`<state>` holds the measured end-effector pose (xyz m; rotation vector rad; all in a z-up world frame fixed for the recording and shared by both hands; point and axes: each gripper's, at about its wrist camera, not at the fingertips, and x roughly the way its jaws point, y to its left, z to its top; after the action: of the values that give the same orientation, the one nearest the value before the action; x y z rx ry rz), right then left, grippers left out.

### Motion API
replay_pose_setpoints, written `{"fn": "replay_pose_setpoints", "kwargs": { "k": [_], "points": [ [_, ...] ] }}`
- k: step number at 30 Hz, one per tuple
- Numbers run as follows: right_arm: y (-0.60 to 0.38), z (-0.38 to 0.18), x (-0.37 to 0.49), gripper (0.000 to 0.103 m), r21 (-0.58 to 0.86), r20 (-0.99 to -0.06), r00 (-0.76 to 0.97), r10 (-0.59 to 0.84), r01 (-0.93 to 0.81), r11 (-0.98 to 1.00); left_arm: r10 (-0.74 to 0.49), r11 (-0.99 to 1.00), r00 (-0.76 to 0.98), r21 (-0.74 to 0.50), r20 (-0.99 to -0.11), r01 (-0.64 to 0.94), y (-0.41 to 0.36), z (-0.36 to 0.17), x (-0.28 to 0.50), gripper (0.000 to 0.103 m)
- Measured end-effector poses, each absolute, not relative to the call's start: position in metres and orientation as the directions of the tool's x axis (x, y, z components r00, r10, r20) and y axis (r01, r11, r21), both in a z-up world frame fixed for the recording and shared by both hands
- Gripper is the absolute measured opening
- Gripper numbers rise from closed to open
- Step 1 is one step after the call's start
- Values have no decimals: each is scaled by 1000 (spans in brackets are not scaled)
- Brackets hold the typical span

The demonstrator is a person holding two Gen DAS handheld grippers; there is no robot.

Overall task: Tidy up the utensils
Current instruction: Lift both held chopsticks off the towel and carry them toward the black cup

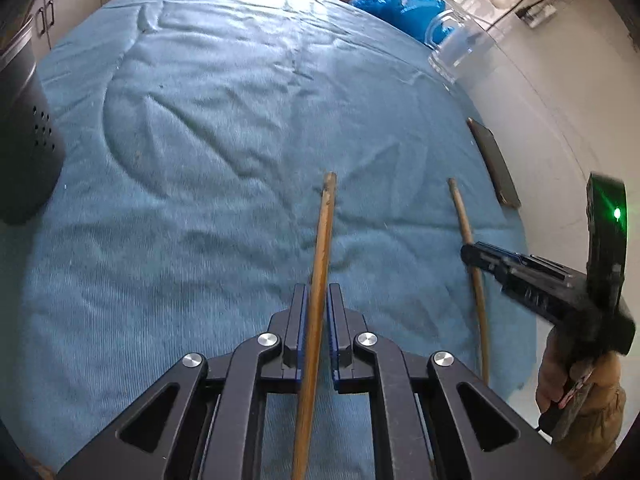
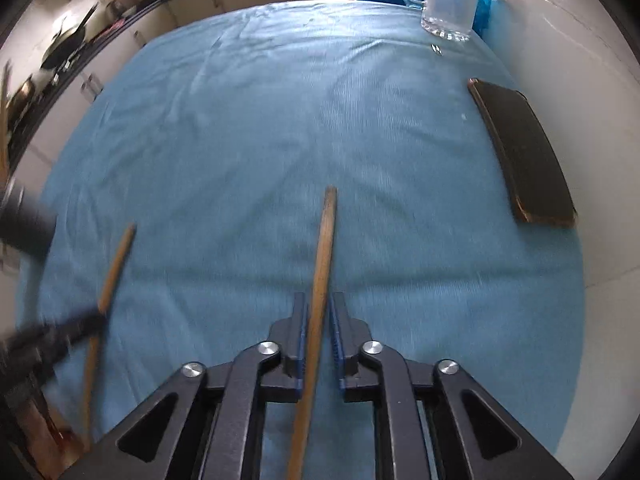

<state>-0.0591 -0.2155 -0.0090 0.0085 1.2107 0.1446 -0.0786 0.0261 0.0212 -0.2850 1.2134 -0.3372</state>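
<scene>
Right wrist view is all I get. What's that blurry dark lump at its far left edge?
Observer: A dark container with small holes in its side, standing on the blue cloth.
Operator: And the smeared black thing near the other stick?
Observer: The left gripper, shut on that wooden stick.
Operator: Who holds the right gripper?
Observer: A hand in a tan sleeve, below a lit green light.
</scene>
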Motion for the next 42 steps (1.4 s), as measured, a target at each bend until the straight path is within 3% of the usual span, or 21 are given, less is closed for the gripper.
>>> {"fn": "replay_pose_setpoints", "kwargs": {
  "k": [3, 7, 14, 26, 28, 30, 31, 33, 42],
  "points": [
    [-218, -6, -68, 39, 54, -936, 340, 93, -122, 991, -393, 919, 316, -379, -863, 110, 28, 28, -84, 9],
    [-218, -6, -62, 39, 60, -946, 310, 93, -116, 992, -340, 941, 316, -318, -886, 119, 28, 34, -74, 19],
    [-211, -9, -28, 39, 63, -965, 249, 81, -77, 995, -243, 966, 279, -205, -929, 160, 8, 28, -44, 19],
    [-191, -8, 23, 31, 12, -986, 163, 19, -45, 999, -159, 970, 246, -104, -956, 221, -26, 22, -14, 19],
    [-189, -7, 31, 27, 12, -984, 175, 18, -30, 999, -157, 967, 247, -99, -956, 235, -27, 21, -13, 19],
    [-183, -6, 37, 12, 5, -981, 195, 14, -49, 999, -167, 960, 246, -100, -955, 263, -28, 21, -14, 17],
    [-179, -5, 37, 9, -9, -978, 208, 6, -69, 998, -183, 956, 241, -114, -953, 272, -27, 21, -15, 7],
    [-171, -5, 33, 8, -29, -971, 241, -7, -89, 996, -229, 949, 238, -163, -944, 268, -18, 22, -19, 7],
    [-196, 34, -5, 8, 177, -875, 449, 184, -56, 983, -351, 928, 442, -244, -826, 281, 17, 80, -68, 7]
  ]
}}
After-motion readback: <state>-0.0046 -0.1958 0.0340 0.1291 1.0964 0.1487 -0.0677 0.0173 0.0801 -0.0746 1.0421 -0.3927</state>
